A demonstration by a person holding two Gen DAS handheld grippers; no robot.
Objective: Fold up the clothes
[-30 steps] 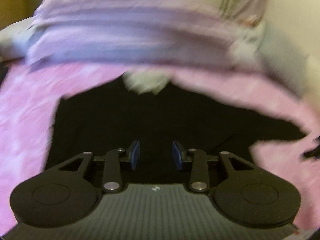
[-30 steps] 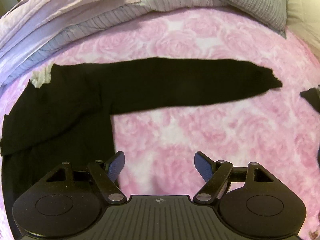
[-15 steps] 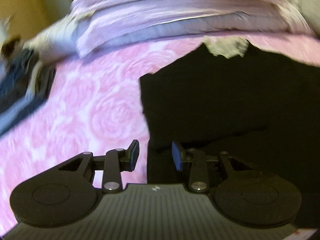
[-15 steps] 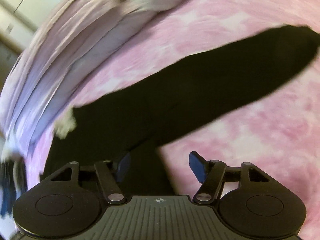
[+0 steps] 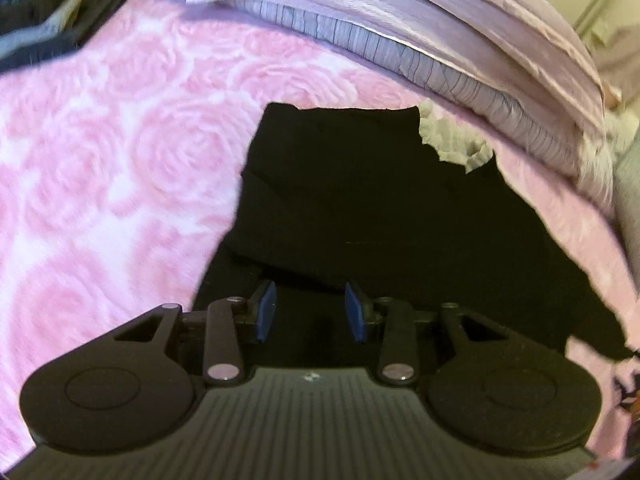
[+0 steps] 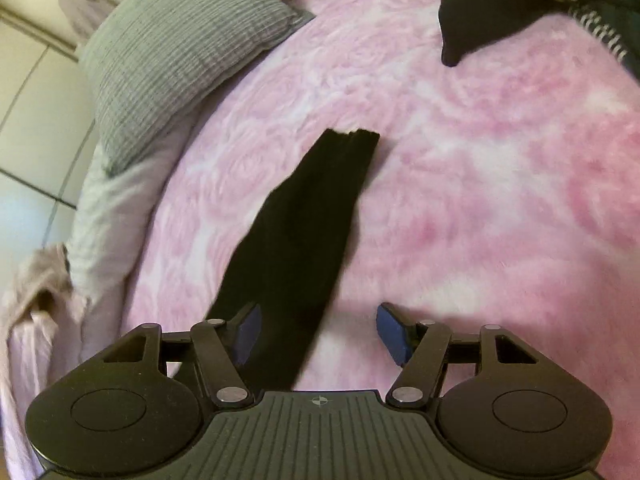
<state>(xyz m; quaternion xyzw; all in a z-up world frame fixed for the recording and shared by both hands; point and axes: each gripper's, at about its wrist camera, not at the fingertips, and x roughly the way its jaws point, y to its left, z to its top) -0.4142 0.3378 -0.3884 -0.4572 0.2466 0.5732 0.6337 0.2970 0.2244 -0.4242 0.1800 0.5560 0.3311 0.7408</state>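
A black long-sleeved top (image 5: 380,208) lies flat on the pink rose-patterned bedspread (image 5: 100,168), with a pale collar (image 5: 452,140) at its far end. My left gripper (image 5: 310,312) hovers open over the top's near part, nothing between its blue pads. In the right wrist view one black sleeve (image 6: 304,232) stretches away across the pink bedspread (image 6: 480,200), its cuff at the far end. My right gripper (image 6: 320,332) is wide open above the near part of that sleeve, and the left pad overlaps the sleeve's edge.
Folded lilac and grey-striped bedding (image 5: 440,32) lies past the top. Dark stacked clothes (image 5: 48,12) sit at the far left. A grey ribbed pillow (image 6: 176,48) and another dark striped garment (image 6: 520,4) border the sleeve's side of the bed.
Both views have swung. The left gripper now looks along the top's body toward the collar. The right gripper has turned to look down the sleeve's length. Both stay open.
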